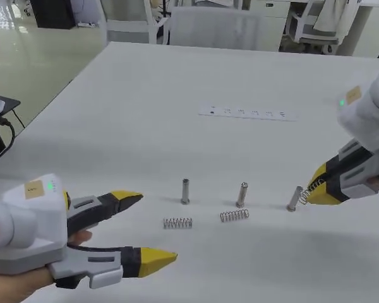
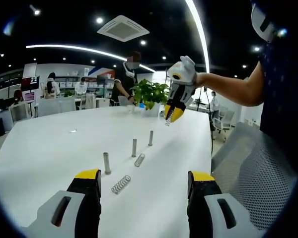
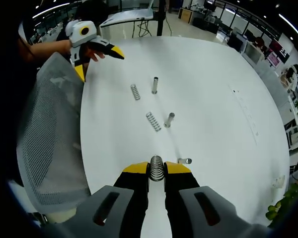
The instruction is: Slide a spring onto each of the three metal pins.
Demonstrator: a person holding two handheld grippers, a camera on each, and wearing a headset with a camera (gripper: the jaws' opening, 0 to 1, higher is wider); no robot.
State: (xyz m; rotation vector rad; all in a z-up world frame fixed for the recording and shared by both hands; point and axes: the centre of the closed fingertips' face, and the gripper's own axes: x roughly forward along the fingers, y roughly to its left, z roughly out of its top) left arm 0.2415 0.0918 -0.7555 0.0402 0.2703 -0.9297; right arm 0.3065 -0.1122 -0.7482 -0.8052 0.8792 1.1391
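Observation:
Three metal pins stand upright in a row on the white table (image 1: 177, 101): a left pin (image 1: 185, 190), a middle pin (image 1: 242, 194) and a right pin (image 1: 294, 198). Two loose springs lie in front of them, one (image 1: 177, 223) by the left pin and one (image 1: 234, 215) by the middle pin. My right gripper (image 1: 316, 189) is shut on a third spring (image 3: 156, 167), held just to the right of the right pin (image 3: 184, 160). My left gripper (image 1: 142, 227) is open and holds nothing, low at the table's near left, short of the springs (image 2: 121, 184).
A strip of small labels (image 1: 247, 113) lies across the table farther back. Chairs (image 1: 221, 28) stand beyond the far edge. A mesh chair (image 3: 49, 124) is beside the near edge. People stand in the room behind (image 2: 125, 79), next to a plant (image 2: 150, 93).

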